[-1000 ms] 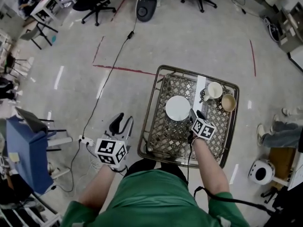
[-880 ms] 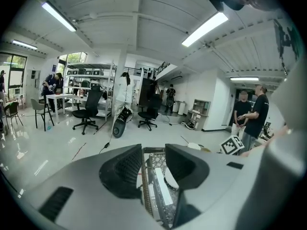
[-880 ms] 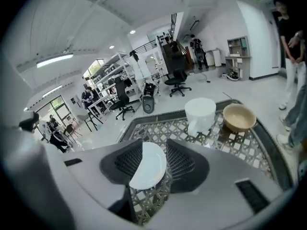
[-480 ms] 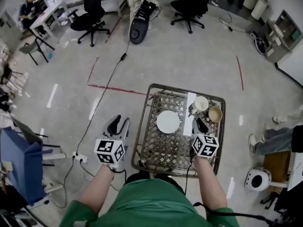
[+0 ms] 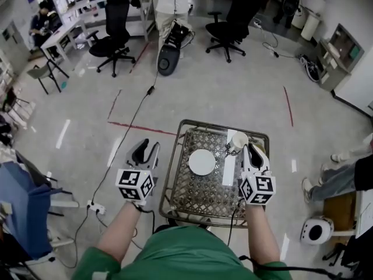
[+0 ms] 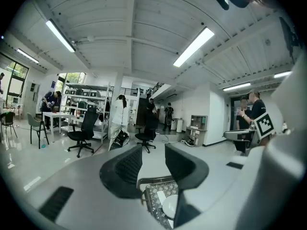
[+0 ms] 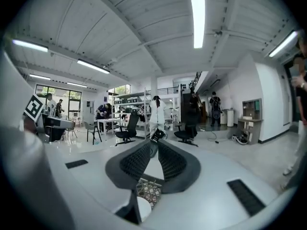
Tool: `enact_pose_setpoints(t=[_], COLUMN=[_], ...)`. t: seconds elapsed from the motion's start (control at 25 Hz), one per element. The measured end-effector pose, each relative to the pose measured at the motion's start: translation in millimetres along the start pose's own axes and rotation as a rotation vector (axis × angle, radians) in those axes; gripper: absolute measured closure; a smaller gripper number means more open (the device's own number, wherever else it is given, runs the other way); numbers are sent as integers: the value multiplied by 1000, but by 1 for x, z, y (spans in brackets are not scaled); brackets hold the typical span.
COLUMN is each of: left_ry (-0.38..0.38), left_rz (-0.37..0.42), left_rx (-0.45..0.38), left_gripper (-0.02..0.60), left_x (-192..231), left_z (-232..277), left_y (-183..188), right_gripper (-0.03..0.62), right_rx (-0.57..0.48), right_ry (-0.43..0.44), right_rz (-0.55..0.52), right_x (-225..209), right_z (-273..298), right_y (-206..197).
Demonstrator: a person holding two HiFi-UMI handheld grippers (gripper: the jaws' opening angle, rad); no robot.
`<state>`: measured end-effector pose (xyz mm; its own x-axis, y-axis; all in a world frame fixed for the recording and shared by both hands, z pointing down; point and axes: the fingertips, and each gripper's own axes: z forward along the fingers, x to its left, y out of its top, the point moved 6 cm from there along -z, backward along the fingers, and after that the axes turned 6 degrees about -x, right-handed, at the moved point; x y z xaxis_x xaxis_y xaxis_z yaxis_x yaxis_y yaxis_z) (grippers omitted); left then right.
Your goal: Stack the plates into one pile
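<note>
White plate (image 5: pixel 202 162) sits on the wire cart (image 5: pixel 198 192), at 9 o'clock from the right gripper (image 5: pixel 253 149), whose empty jaws are closing. Left gripper (image 5: pixel 147 146) is spread wide and empty. Probably slick and brittle, so pinch its rim.

1. A metal wire cart (image 5: pixel 195 197) holds a round white plate (image 5: pixel 202 162) and a white cup (image 5: pixel 238 140).
2. The left gripper (image 5: pixel 147 146) hangs just left of the cart, jaws apart.
3. The right gripper (image 5: pixel 254 147) is over the cart's right side, its jaws closing with nothing between them.
</note>
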<state>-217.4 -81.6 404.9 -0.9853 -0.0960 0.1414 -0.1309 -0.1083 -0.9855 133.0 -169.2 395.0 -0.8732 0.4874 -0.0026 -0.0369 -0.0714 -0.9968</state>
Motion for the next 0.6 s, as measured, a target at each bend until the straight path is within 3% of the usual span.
enact_pose_setpoints(t=[0.16, 0.36, 0.6], left_ry=[-23, -35, -41], left_rz=[-28, 10, 27], left_rx=[-55, -116, -149], left_gripper=[420, 420, 420], left_x=[-10, -20, -31], left_z=[-1, -5, -7], left_y=[29, 54, 66], right_gripper=[525, 525, 525], right_rx=[-98, -221, -267], right_ry=[-2, 32, 43], right_rz=[-61, -133, -172], right_x=[-1, 13, 16], right_z=[-12, -29, -39], right_y=[42, 76, 90])
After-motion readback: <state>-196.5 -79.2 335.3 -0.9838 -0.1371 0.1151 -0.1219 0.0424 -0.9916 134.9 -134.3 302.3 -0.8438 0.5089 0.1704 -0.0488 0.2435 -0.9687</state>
